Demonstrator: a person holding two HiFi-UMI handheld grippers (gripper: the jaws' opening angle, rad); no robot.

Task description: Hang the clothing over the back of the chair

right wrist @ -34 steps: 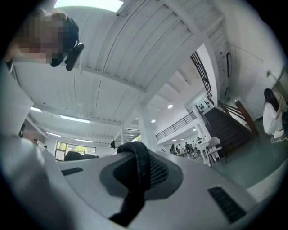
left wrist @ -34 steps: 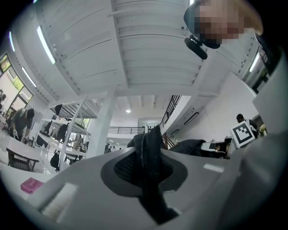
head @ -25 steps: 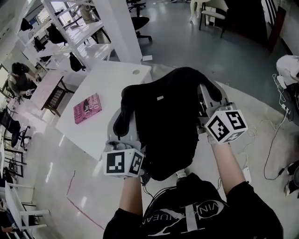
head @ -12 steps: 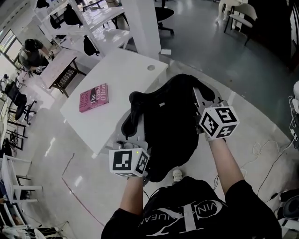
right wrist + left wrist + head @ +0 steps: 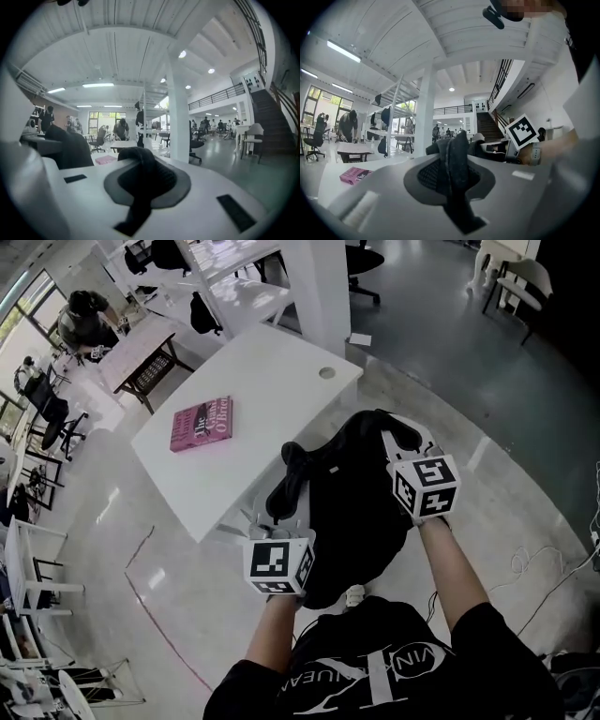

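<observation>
— How's the hold?
— Left gripper (image 5: 273,517) and right gripper (image 5: 404,437) each pinch a fold of the black garment (image 5: 354,507), which sags between them.
— Best approach?
— Probably lower both evenly; I can't see the chair back beneath

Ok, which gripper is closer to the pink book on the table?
The left gripper, beside the white table; the right gripper holds the black clothing farther from the pink book.
</observation>
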